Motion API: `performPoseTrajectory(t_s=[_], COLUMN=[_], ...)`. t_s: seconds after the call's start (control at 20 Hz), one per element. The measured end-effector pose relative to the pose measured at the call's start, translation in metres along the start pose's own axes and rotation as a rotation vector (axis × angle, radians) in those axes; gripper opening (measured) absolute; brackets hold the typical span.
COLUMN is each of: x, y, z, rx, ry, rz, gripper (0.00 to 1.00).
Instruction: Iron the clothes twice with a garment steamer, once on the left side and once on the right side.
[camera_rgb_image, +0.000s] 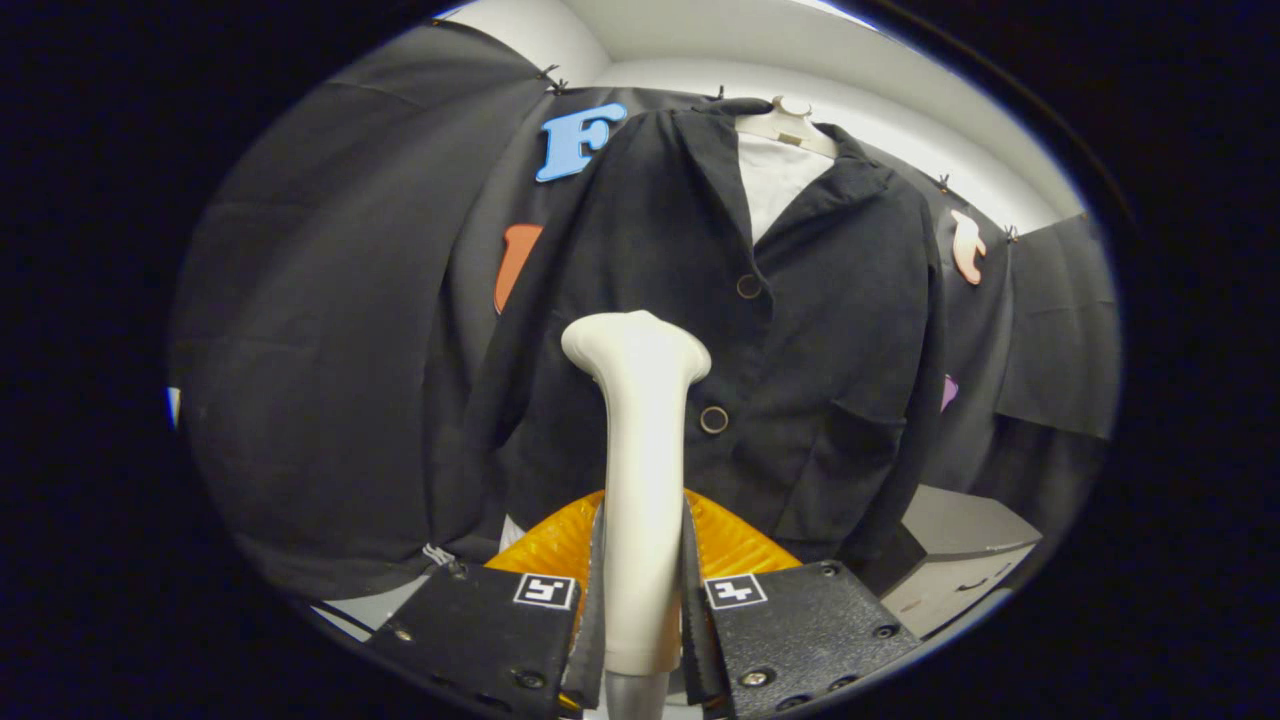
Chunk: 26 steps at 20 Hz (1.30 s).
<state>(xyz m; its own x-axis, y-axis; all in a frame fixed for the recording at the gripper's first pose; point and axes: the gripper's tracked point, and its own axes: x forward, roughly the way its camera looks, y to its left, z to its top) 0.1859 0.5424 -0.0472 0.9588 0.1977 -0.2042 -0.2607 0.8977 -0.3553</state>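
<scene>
Your gripper (642, 560) clamps the steamer (640, 440) by its handle, head upright before the hung jacket (800, 330), near its lower button (714, 420).

Steamer (640, 480): centre of frame, upright between the fingers of my hand-held gripper (640, 600), head above them.
Jacket (800, 330): behind the steamer, upper centre, on a hanger (790, 125) at top centre.
Shirt (780, 180): inside the jacket's collar, below the hanger.
Bench (950, 560): lower right, beside the jacket's hem.
</scene>
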Motion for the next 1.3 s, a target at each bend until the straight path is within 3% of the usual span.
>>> performPoseTrajectory(t_s=[1.3], x=[-0.015], y=[0.009], z=[-0.115], rx=[-0.025], ry=[0.236], rz=[0.058], gripper=[0.34])
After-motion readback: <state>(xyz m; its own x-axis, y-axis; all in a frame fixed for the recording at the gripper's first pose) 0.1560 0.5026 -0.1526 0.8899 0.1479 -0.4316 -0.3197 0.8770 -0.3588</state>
